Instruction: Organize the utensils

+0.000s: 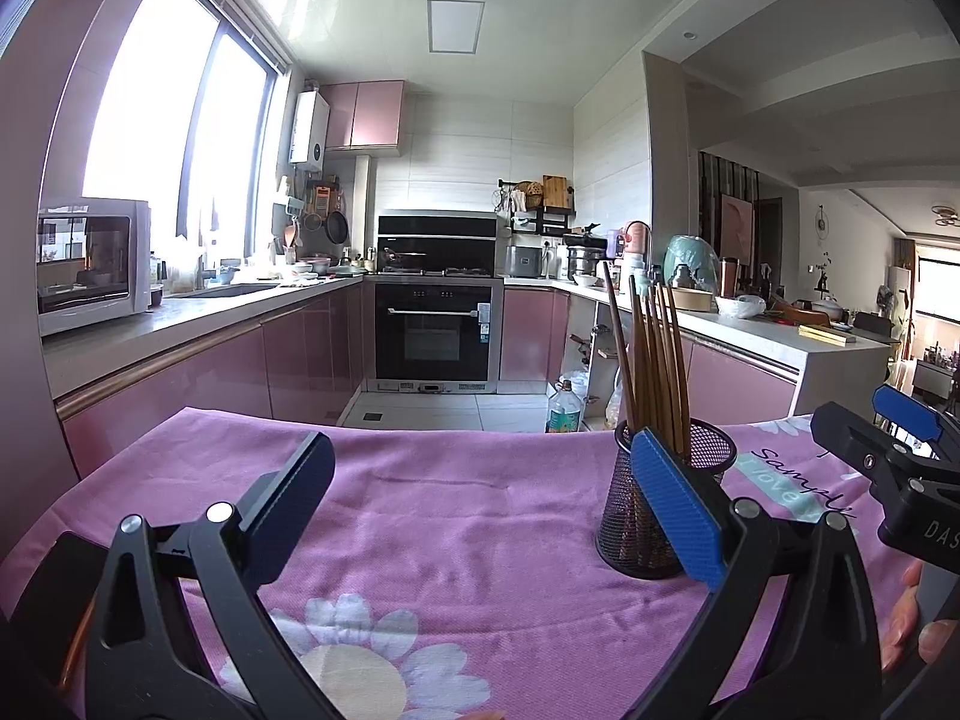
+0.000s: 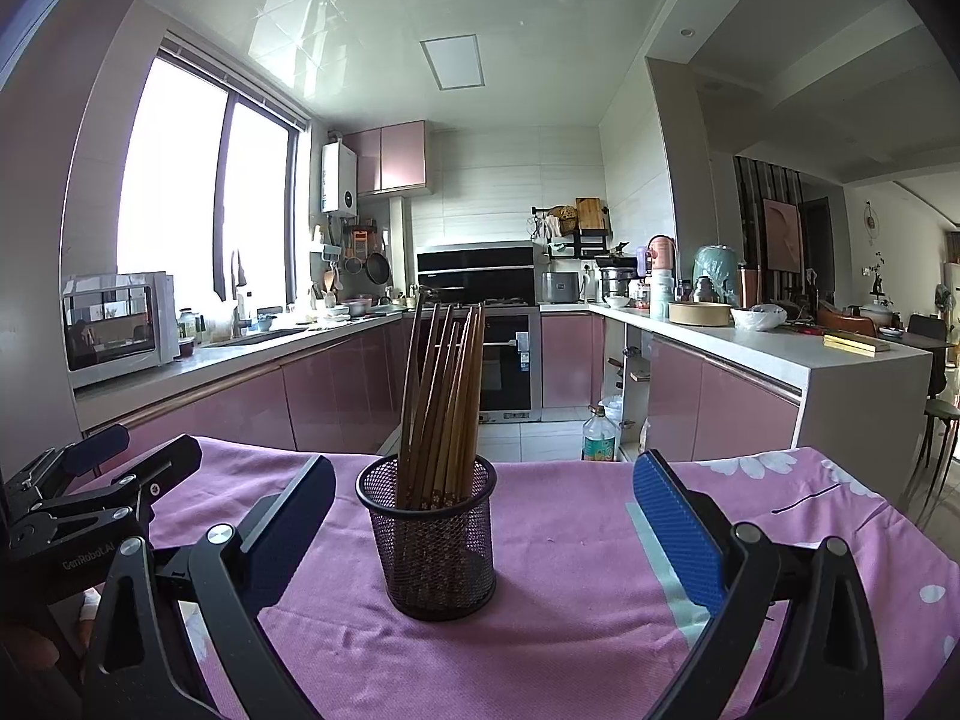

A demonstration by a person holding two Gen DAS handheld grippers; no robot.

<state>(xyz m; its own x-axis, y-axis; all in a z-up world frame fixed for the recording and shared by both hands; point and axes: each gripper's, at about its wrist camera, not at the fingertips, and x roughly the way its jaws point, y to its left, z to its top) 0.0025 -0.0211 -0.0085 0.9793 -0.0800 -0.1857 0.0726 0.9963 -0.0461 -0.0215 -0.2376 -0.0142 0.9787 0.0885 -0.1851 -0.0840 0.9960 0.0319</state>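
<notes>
While both hand-held grippers, left [image 1: 480,516] and right [image 2: 483,516], gape wide and empty, the wooden chopsticks [image 2: 444,396] stand bunched in a round black mesh cup [image 2: 429,540] on the bench's pink floral cloth [image 2: 570,588].

We see a kitchen with pink cabinets [image 2: 336,384], a white tiled floor [image 2: 540,438] and pale tiled walls [image 2: 480,180]. Daylight pours through a big window [image 2: 198,192] at left above the sink counter [image 2: 240,354]. An oven [image 2: 498,360] stands at the far wall; a ceiling panel [image 2: 451,63] sits overhead.
</notes>
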